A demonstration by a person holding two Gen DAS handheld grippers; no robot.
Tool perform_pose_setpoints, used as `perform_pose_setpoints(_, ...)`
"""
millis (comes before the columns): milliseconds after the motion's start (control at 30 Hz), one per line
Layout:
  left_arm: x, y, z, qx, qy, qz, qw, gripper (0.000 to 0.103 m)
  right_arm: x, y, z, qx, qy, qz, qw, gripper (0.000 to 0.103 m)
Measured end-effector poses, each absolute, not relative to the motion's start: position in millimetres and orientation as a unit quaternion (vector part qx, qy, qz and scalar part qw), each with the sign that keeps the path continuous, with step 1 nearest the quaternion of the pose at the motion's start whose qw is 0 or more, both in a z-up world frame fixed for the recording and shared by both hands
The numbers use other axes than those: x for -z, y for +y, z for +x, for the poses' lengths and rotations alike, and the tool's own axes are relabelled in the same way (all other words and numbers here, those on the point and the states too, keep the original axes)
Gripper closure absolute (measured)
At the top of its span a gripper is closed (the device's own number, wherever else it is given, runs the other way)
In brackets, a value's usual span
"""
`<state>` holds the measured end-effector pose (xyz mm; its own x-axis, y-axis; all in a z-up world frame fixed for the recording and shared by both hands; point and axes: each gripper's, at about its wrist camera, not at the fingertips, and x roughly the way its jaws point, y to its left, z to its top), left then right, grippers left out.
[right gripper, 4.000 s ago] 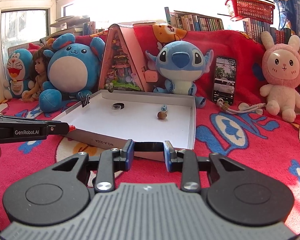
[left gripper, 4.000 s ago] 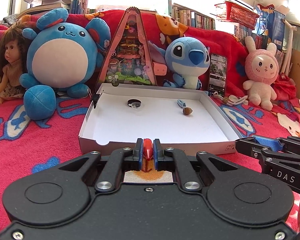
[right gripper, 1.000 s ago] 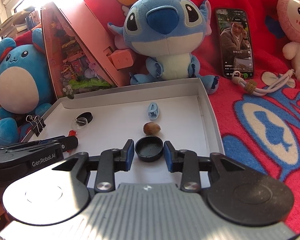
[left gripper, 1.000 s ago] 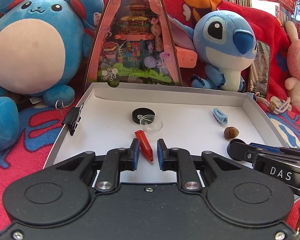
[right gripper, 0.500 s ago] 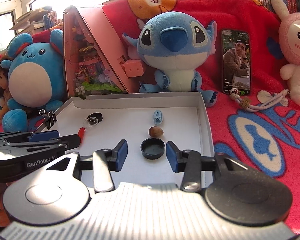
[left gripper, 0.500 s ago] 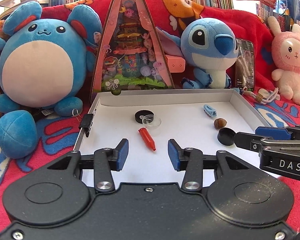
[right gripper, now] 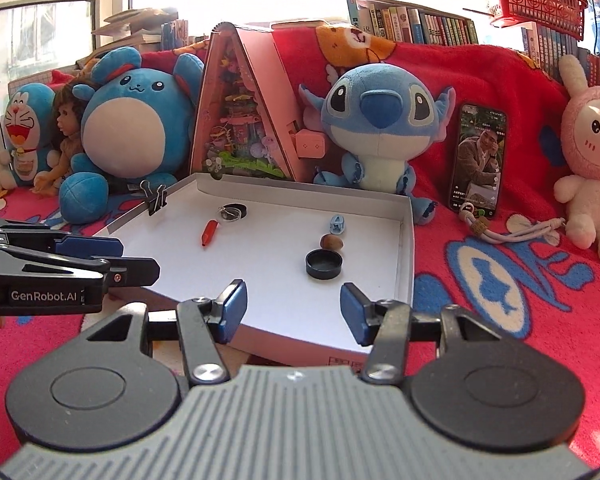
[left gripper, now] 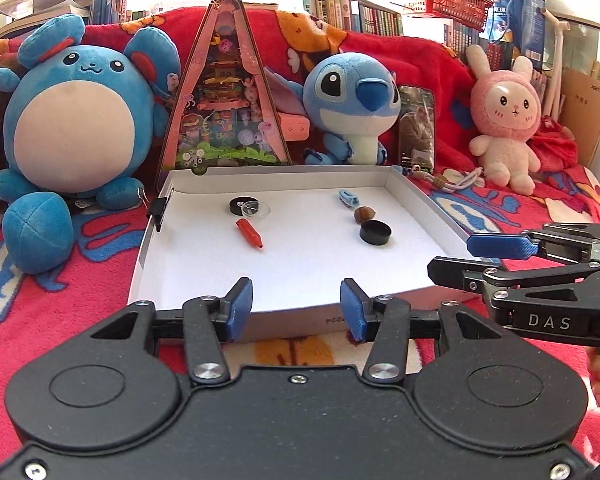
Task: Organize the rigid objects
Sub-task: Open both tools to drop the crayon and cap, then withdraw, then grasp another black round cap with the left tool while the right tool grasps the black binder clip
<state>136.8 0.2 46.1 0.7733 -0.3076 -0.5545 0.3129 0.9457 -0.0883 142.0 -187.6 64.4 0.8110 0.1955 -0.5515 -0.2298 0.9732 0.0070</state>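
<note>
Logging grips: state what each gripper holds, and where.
Nothing. Left gripper and right gripper jaws are opening, empty; red cone-shaped cap and black round lid lie in the white box.

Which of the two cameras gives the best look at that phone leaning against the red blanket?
The right wrist view: the phone faces the camera, its whole lit screen visible. In the left wrist view the phone is darker, seen at an angle, its left edge hidden by the blue plush.

Bright window, bookshelf, red blanket below.
</note>
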Motion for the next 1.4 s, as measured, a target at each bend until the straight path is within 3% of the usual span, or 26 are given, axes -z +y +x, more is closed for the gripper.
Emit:
perform_pose_setpoints(867, -33.3, 2.3, 62.6, 0.217, 0.309, 0.021, 0.926, 0.056, -54.6, -186.4, 81.9, -0.143, 0.304, -0.039, 0.941, 0.036)
perform_pose_setpoints(1200, -25.3, -5.2, 52.9, 0.228, 0.313, 0.044, 0.921, 0.067, -46.7, -180.9, 75.7, -0.150, 0.317, -0.048, 0.935, 0.036)
perform_pose_setpoints(1400, -23.8, -6.2, 49.0, 0.232, 0.314, 0.048, 0.920, 0.069, -43.7, -177.0, 72.7, -0.152, 0.320, -0.057, 0.933, 0.036)
